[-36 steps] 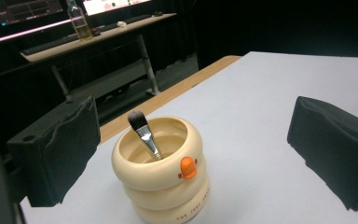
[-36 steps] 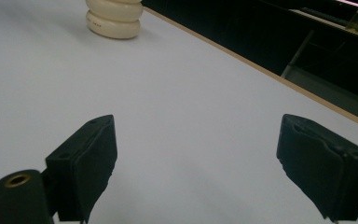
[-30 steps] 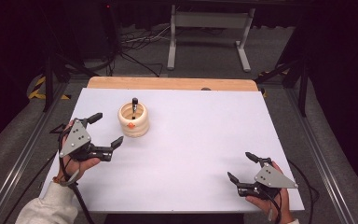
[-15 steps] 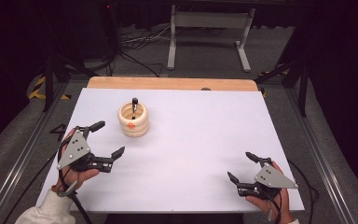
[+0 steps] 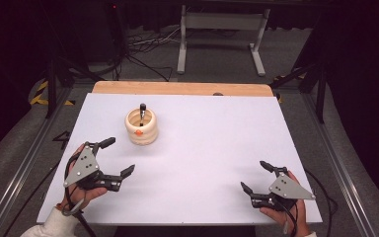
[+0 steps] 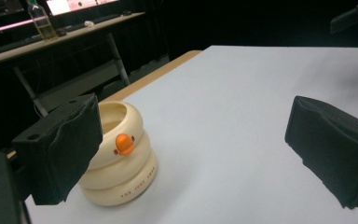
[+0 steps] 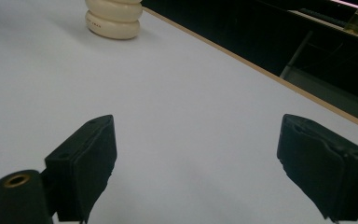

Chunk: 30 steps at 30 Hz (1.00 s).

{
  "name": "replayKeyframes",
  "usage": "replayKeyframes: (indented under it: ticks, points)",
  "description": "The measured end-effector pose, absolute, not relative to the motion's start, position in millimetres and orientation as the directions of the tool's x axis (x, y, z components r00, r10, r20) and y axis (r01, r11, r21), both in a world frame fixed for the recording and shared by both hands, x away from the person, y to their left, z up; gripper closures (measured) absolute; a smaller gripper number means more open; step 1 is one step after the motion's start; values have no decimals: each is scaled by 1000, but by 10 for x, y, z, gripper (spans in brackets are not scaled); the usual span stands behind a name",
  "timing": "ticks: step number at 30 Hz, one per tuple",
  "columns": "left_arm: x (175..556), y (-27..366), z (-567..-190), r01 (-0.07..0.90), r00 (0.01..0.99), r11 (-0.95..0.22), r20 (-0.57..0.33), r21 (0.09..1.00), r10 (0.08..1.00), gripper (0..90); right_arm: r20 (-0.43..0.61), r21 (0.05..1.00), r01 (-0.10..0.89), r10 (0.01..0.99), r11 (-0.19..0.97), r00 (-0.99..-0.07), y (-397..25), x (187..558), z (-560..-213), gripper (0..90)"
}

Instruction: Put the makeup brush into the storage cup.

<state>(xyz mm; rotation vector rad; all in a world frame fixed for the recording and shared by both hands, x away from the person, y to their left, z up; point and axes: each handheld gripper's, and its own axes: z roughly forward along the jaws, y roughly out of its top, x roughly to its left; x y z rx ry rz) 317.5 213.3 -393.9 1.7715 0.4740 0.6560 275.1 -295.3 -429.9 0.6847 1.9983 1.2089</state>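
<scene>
A cream ringed cup (image 5: 141,128) with an orange knob on its side stands on the white table (image 5: 212,128), left of centre, with a dark pen (image 5: 142,110) upright in it. My left gripper (image 5: 117,157) is open below and left of the cup, nothing between its jaws. In the left gripper view the cup (image 6: 119,158) stands just beyond the left jaw. My right gripper (image 5: 256,177) is open near the front right corner, holding nothing. The right gripper view has the cup (image 7: 114,17) far off at the top left.
A wooden strip (image 5: 182,88) runs along the table's far edge. Beyond it are cables on the floor (image 5: 143,54) and a grey metal stand (image 5: 222,29). Metal rails (image 5: 24,158) flank both sides of the table.
My left gripper has drawn back toward the front edge, away from the cup, still open. The right gripper has stayed where it was.
</scene>
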Motion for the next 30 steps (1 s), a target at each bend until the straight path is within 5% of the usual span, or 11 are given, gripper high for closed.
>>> replayKeyframes:
  ticks: [30]
  points:
    - [3003,1938,-4474,114,794,-332,115,936,597,80,-282,900,96,735,425,-617,-2968,2771,-4328,127]
